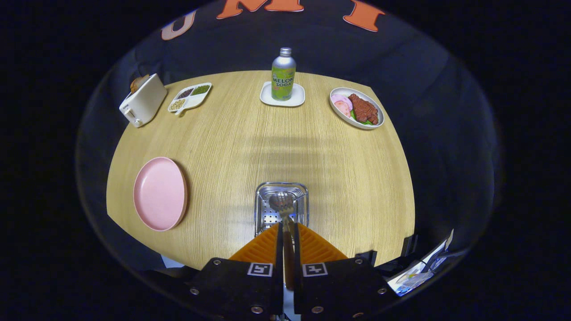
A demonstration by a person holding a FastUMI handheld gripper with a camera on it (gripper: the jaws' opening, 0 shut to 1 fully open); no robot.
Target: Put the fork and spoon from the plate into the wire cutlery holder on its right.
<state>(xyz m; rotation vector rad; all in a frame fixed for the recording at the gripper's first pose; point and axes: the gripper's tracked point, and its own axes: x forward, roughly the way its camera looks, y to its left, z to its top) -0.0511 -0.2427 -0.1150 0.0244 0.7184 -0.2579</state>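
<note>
The wire cutlery holder (260, 209) stands on the wooden table just ahead of my fingers, seen from above. My gripper (288, 228) hovers over its near rim, shut on the thin handle of a metal utensil (287, 223). The utensil's head (281, 201) hangs over the holder's perforated bottom. Tines and a rounded bowl both show there, and I cannot tell whether that is one piece or two. The pink plate (159, 193) lies to the left of the holder with nothing on it.
Beyond the holder stand a soda bottle (283, 74) on a white coaster, a plate of meat (357, 108) to its right, and a divided dish of beans (189, 96) and a white toaster (143, 100) at the far left. The table edge curves near my fingers.
</note>
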